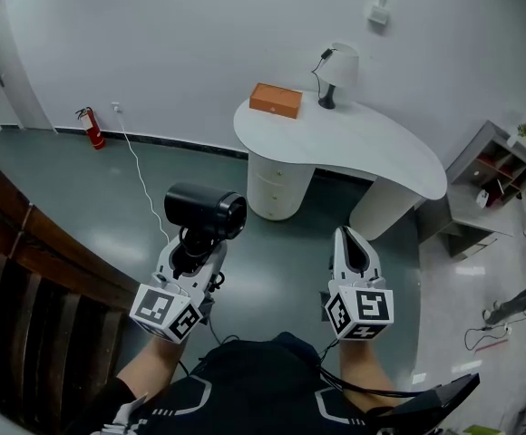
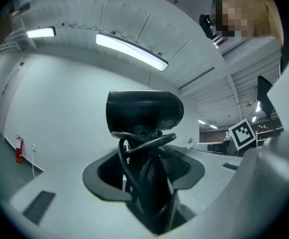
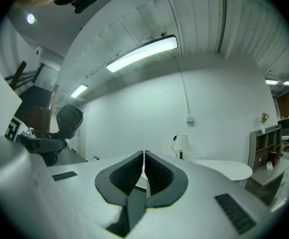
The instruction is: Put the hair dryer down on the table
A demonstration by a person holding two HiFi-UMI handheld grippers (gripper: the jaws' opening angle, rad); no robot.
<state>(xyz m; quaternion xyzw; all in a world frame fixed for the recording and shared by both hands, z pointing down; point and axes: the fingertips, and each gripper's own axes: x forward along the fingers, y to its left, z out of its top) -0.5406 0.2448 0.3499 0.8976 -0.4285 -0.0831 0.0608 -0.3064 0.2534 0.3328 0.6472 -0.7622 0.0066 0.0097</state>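
Note:
A black hair dryer (image 1: pixel 205 212) stands upright in my left gripper (image 1: pixel 190 247), which is shut on its handle with the cord wrapped round it. In the left gripper view the hair dryer (image 2: pixel 144 111) fills the middle, its barrel above the jaws. My right gripper (image 1: pixel 354 254) is shut and empty, its pads (image 3: pixel 143 171) together. The curved white table (image 1: pixel 354 139) stands ahead, well beyond both grippers. From the right gripper view the hair dryer (image 3: pixel 69 118) shows at the left and the table (image 3: pixel 224 168) at the right.
An orange box (image 1: pixel 276 100) and a white lamp (image 1: pixel 337 72) sit on the table's far side. A red fire extinguisher (image 1: pixel 91 127) stands by the wall at the left. A wooden railing (image 1: pixel 27 270) runs along the left. Grey shelves (image 1: pixel 494 175) stand at the right.

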